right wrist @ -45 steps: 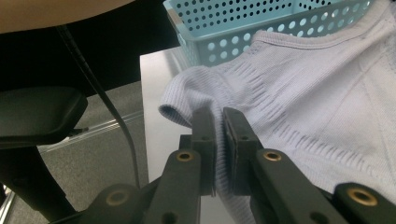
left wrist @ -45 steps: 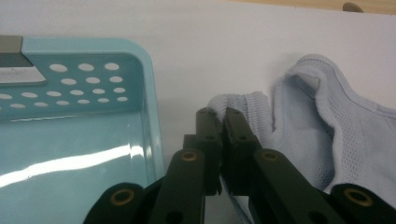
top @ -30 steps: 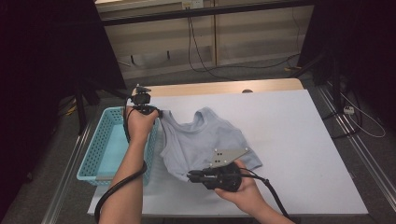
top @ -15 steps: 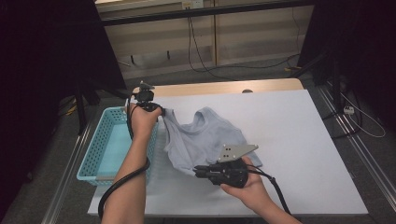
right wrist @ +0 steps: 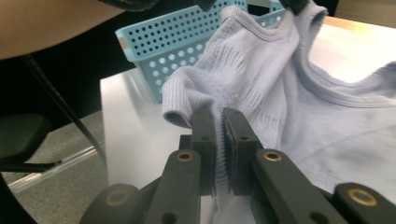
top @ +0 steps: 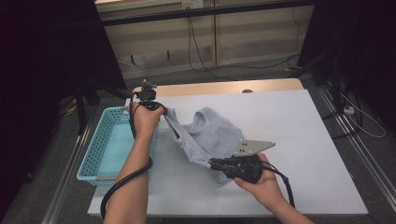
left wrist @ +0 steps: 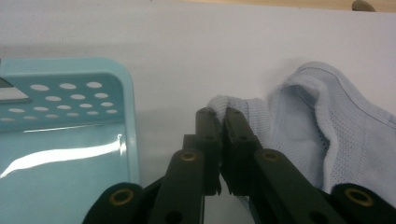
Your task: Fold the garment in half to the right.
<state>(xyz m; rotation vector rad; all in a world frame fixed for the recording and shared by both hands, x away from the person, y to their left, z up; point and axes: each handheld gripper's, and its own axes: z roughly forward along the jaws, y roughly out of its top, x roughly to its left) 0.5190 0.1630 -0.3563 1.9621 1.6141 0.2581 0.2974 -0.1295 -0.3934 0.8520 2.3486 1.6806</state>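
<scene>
A pale blue knitted top (top: 210,135) lies on the white table (top: 299,121), with one edge stretched taut between my two grippers. My left gripper (top: 164,112) is shut on a ribbed corner of the top (left wrist: 243,109) beside the basket. My right gripper (top: 211,163), near the table's front, is shut on a ribbed hem of the top (right wrist: 205,100). In the right gripper view the cloth rises from the jaws up to the left gripper at the top edge. The rest of the top (right wrist: 336,121) sags onto the table.
A light blue perforated basket (top: 100,144) stands at the table's left edge, its rim (left wrist: 123,102) close beside my left gripper. Cables (top: 205,56) run over the floor behind the table. A dark chair part (right wrist: 23,135) sits beyond the table's edge.
My right gripper has moved rightward along the table's front with the hem, pulling the top's edge taut. My left gripper stayed by the basket.
</scene>
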